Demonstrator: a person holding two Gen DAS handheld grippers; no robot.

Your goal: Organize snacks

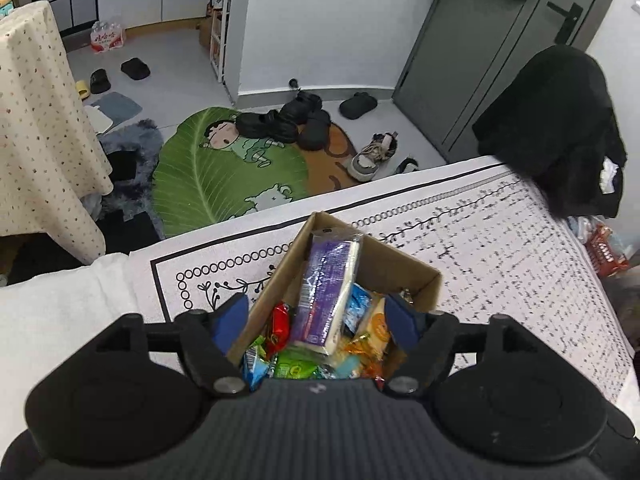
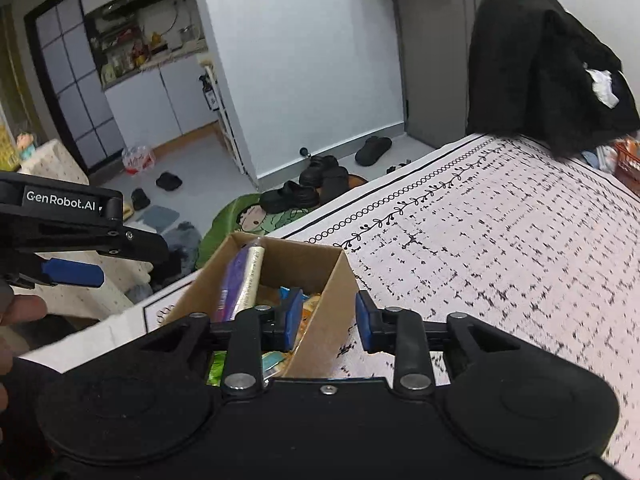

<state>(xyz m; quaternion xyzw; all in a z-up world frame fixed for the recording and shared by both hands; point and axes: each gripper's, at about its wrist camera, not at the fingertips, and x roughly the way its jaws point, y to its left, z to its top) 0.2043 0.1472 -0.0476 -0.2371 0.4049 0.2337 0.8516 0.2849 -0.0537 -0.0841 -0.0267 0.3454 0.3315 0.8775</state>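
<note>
Nearest us, our left gripper (image 1: pixel 316 316) hangs spread wide above the open brown cardboard box (image 1: pixel 404 268), gripping nothing, its blue fingertips (image 1: pixel 230 316) flanking the tall purple snack packet (image 1: pixel 326 284) standing among small bright wrapped snacks (image 1: pixel 280 326). The box sits by the near-left edge of the white black-patterned tablecloth (image 2: pixel 500 248). Further right, our right gripper (image 2: pixel 325 318) straddles the box's right wall, parted, not pressing it.

Brown cardboard box (image 1: pixel 404 268), purple snack pack (image 1: pixel 326 280), black-on-white patterned tablecloth (image 1: pixel 500 248)
</note>
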